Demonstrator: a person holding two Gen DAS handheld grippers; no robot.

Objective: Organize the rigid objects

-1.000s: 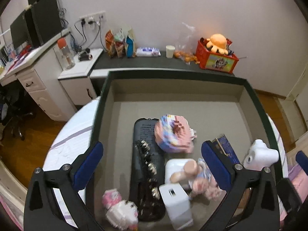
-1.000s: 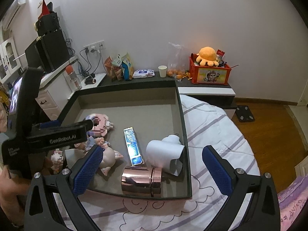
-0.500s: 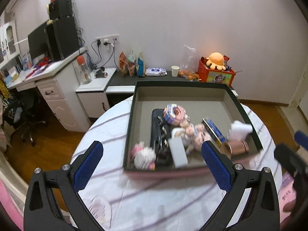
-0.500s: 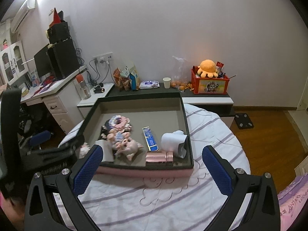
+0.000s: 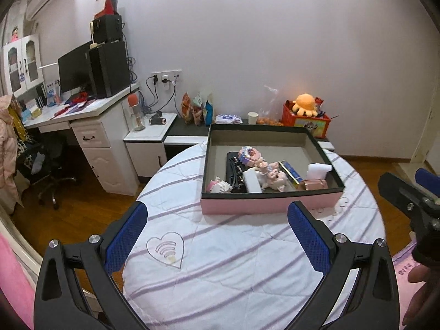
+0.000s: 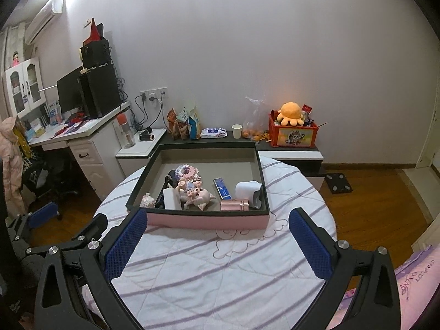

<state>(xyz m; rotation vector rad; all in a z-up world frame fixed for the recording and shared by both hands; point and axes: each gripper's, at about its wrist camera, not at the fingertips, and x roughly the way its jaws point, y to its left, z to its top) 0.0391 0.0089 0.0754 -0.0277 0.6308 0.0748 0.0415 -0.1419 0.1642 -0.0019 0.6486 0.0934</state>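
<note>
A pink box with a dark rim point(image 5: 271, 205) point(image 6: 206, 221) stands on the far half of a round table with a striped white cover point(image 5: 233, 258) point(image 6: 220, 264). Inside lie a pig doll point(image 5: 273, 177) point(image 6: 199, 195), a rose-gold cylinder point(image 5: 315, 184) point(image 6: 235, 205), a white cup-like piece point(image 5: 319, 170) point(image 6: 247, 189), a blue flat pack point(image 5: 290, 171) point(image 6: 222, 188), a black case point(image 5: 233, 176) and small block toys point(image 5: 249, 155) point(image 6: 185, 170). My left gripper point(image 5: 217, 233) and my right gripper point(image 6: 217, 239) both hang open and empty, back from the box over the cover.
A white desk with monitor and speakers point(image 5: 82, 110) stands at the left with an office chair point(image 5: 52, 181). Behind the table a low dark shelf point(image 6: 247, 143) carries snack bags, a paper cup and a red toy crate point(image 6: 294, 134). Wooden floor lies at the right.
Both grippers have pulled back and up from over the box, so the whole box and table now show. Nothing was picked up; both stay open.
</note>
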